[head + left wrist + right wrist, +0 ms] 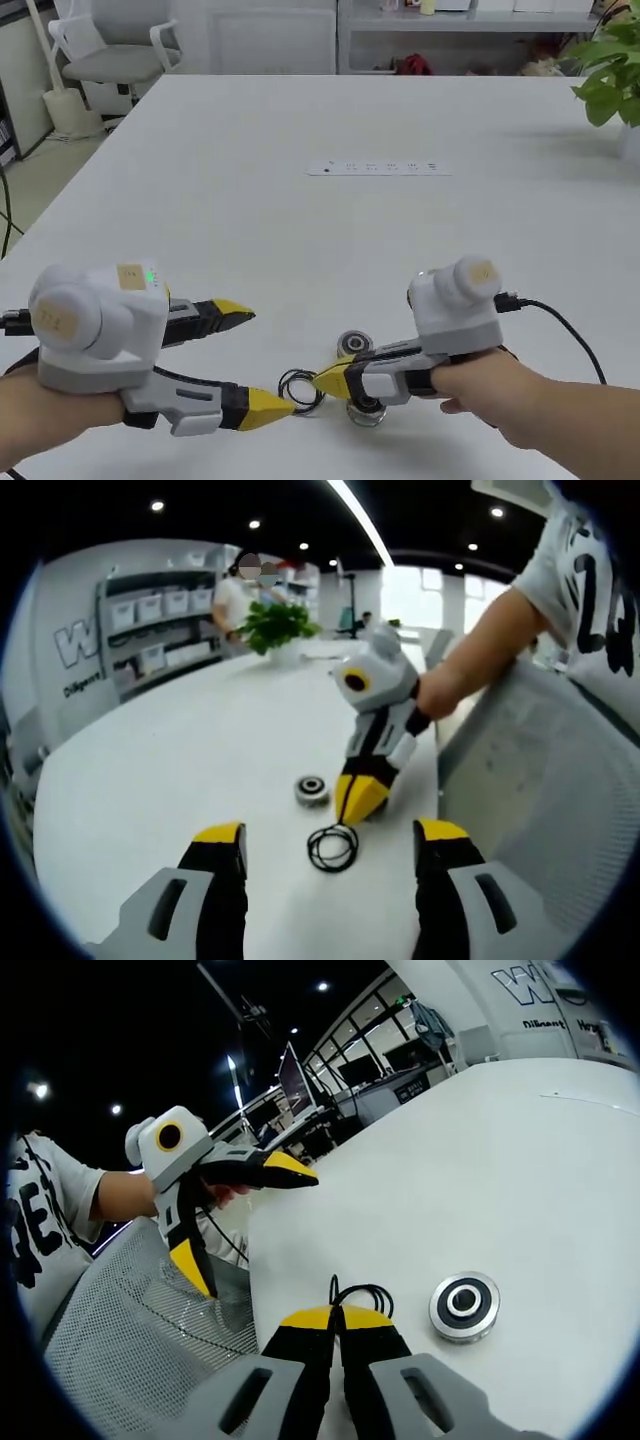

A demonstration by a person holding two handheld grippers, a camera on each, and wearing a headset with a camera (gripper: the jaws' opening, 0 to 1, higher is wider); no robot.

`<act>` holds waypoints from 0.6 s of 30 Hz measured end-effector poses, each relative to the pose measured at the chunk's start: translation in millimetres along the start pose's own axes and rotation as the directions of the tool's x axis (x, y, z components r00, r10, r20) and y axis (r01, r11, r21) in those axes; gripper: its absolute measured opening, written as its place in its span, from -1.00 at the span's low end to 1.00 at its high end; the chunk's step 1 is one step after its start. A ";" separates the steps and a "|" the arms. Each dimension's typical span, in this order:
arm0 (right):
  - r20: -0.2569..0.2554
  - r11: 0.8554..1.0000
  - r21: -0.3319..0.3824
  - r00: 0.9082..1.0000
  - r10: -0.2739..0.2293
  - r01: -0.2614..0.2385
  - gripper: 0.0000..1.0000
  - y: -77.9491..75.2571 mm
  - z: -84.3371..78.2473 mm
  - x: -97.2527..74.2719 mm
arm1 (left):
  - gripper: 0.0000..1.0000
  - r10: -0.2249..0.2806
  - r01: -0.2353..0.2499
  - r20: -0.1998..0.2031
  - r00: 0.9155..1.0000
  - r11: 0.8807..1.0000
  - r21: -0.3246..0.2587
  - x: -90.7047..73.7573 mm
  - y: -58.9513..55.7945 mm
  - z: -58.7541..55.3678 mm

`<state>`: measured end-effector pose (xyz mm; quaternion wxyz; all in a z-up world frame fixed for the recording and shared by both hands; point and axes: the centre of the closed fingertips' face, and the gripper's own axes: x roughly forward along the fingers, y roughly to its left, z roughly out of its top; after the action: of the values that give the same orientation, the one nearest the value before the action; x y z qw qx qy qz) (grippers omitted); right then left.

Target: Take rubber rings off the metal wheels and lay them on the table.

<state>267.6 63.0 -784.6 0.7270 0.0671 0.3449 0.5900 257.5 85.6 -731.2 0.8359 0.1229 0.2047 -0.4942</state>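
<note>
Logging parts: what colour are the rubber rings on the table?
The rings are black, clearest in the left gripper view.

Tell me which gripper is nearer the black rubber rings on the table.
Right. The right gripper, fingers shut, appears to pinch the rubber rings at their edge; the left gripper hangs open, short of them.

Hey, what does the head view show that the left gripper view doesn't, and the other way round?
Head view: a power strip, an office chair, what looks like a second wheel under the right tongs. Left gripper view: shelves of bins, a mesh chair back. Shared: black rubber rings on the table, one metal wheel, the shut right tongs, a plant.
</note>
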 end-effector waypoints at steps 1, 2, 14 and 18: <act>-0.002 1.000 -0.002 1.000 -0.003 0.003 -1.00 -0.9 -0.6 0.4 | 0.37 0.000 0.000 -0.001 1.000 1.000 0.000 0.0 -0.1 -0.4; -0.002 1.000 -0.003 1.000 -0.005 0.005 -1.00 -1.3 -0.9 0.4 | 0.37 -0.001 0.001 -0.002 1.000 1.000 -0.003 -0.2 -0.5 -1.4; -0.001 0.999 -0.026 1.000 -0.023 0.023 -0.79 -3.6 -1.3 -1.2 | 0.38 -0.007 0.007 -0.006 1.000 1.000 -0.023 -0.1 -2.9 -6.0; 0.003 0.999 -0.033 1.000 -0.025 0.025 -0.69 -2.9 1.7 -4.5 | 0.37 -0.008 0.008 -0.008 1.000 1.000 -0.022 -0.2 -3.4 -6.2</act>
<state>270.6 58.7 -782.9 0.7356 0.0515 0.3351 0.5865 253.1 86.6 -736.6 0.8344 0.1149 0.2142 -0.4947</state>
